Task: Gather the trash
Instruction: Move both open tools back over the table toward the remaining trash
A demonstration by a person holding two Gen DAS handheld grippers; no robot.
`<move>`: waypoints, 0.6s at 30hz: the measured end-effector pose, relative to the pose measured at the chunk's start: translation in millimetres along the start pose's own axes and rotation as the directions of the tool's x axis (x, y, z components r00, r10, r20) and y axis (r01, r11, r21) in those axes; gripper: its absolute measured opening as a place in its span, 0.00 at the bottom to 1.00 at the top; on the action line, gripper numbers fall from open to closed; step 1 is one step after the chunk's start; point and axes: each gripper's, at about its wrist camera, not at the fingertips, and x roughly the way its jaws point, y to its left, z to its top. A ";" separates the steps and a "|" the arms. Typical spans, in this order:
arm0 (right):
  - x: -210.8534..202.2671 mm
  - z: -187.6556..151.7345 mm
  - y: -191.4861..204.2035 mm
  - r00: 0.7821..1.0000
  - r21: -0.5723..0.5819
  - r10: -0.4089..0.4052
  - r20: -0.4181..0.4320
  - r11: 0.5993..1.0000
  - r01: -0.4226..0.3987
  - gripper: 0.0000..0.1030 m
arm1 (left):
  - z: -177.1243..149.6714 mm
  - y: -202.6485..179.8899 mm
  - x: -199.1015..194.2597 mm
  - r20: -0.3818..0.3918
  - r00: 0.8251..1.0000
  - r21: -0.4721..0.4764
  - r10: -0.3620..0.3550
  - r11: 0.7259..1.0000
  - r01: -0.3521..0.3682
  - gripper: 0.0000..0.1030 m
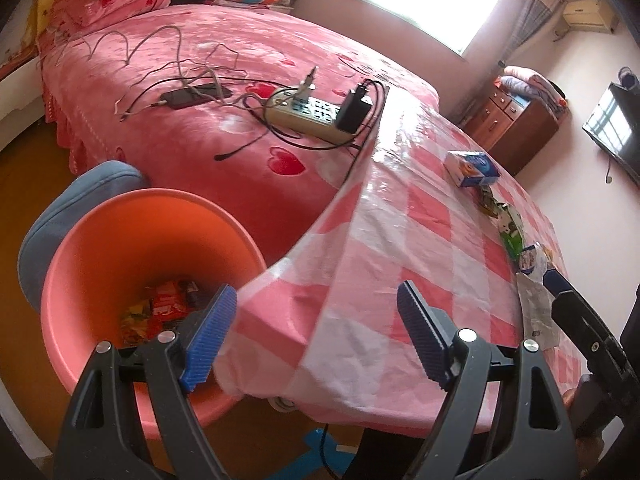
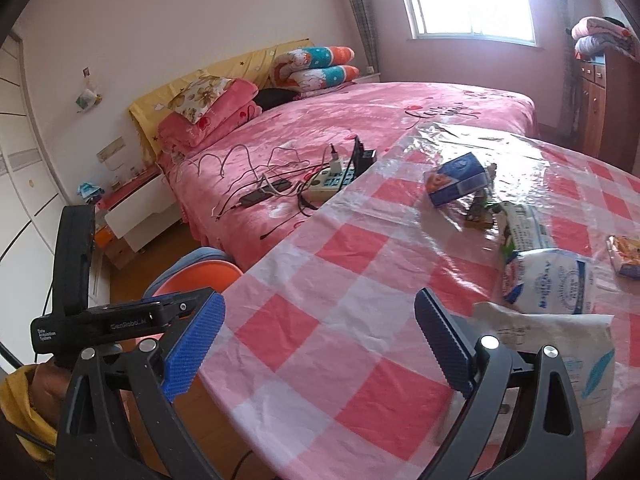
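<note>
An orange bin stands on the floor left of the table and holds red and yellow wrappers. My left gripper is open and empty, at the table's near edge beside the bin. My right gripper is open and empty above the table's near edge. On the pink checked tablecloth lie a blue box, a white packet, a white paper bag, small wrappers and an orange pack. The blue box and the wrappers also show in the left wrist view.
A bed with a pink cover stands behind the table, with a power strip, a charger and cables on it. A blue cushion sits behind the bin. A wooden cabinet stands at the far wall.
</note>
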 end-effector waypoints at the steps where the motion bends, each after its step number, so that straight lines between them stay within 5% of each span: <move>1: -0.5 -0.1 -1.9 1.000 0.003 -0.001 0.002 1.000 0.001 0.92 | 0.1 -4.7 0.3 -0.002 1.000 0.008 -0.003 1.000 0.003 0.80; 18: -25.5 0.1 -47.2 0.998 0.053 -0.035 0.045 0.998 0.032 0.92 | -2.6 -62.5 15.4 -0.042 0.999 0.105 0.006 0.994 -0.001 0.82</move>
